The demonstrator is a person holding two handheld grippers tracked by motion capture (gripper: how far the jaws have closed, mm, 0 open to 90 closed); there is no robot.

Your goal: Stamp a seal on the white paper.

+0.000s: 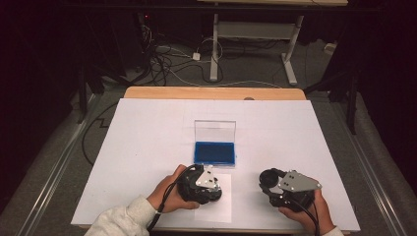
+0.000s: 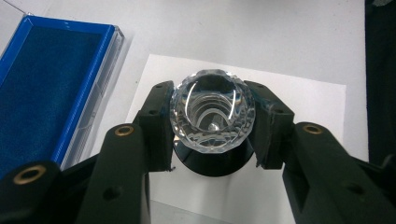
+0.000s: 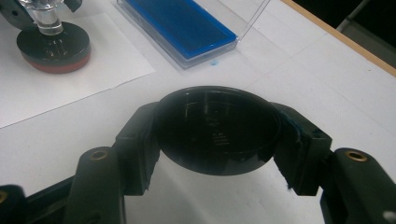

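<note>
The left gripper (image 2: 212, 123) clamps the stamp's crystal knob (image 2: 212, 111), pressing it onto paper (image 2: 299, 98); the right gripper (image 3: 217, 140) grips its black cap (image 3: 217, 128) aside.

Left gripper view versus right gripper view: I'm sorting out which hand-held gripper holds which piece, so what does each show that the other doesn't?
The left gripper view looks down on a faceted clear crystal knob clamped between the left hand-held gripper.

The right gripper view has a round black disc clamped in the right hand-held gripper, and shows from the side that the knob's black base has a red underside.

Both show the open blue-lined case, the white paper sheet and the white table cover.
</note>
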